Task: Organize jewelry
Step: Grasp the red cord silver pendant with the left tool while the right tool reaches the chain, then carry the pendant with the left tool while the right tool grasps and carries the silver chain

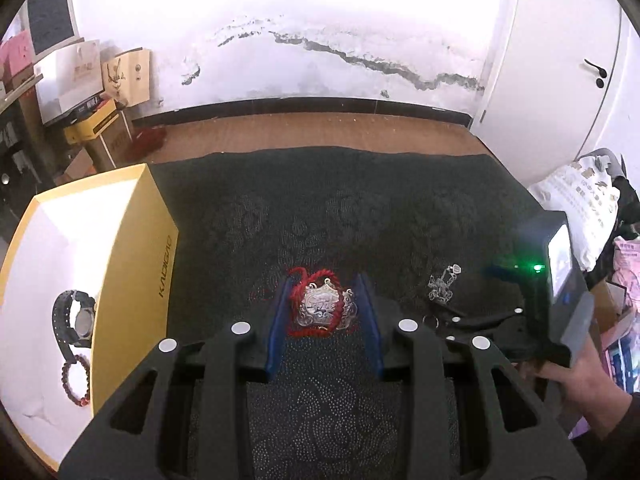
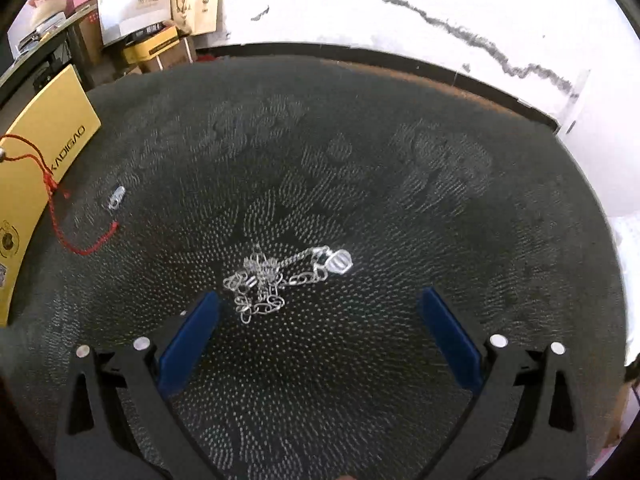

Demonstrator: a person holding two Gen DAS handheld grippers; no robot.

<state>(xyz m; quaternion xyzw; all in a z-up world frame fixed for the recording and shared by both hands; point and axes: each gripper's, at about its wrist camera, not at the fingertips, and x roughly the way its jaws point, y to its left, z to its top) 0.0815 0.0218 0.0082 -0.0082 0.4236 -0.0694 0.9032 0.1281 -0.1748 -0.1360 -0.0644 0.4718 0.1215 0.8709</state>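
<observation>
A silver plaque pendant on a red cord (image 1: pixel 325 307) sits between the blue pads of my left gripper (image 1: pixel 325 280), whose jaws stand close around it; whether it rests on the dark mat (image 1: pixel 340 208) I cannot tell. Its red cord (image 2: pixel 60 216) trails at the left of the right wrist view. A silver chain necklace (image 2: pixel 276 276) lies bunched on the mat (image 2: pixel 360 152) just ahead of my right gripper (image 2: pixel 320 300), which is open and empty. The chain also shows in the left wrist view (image 1: pixel 442 286). A yellow box (image 1: pixel 132 264) holds a black watch (image 1: pixel 76 320) and a red bead bracelet (image 1: pixel 74 380).
The box's yellow side (image 2: pixel 44 148) is at the left edge of the right wrist view. A wooden tabletop (image 1: pixel 320 132) runs behind the mat to a white wall. Stacked cartons (image 1: pixel 100 92) stand at the far left. Bags (image 1: pixel 580 208) lie at the right.
</observation>
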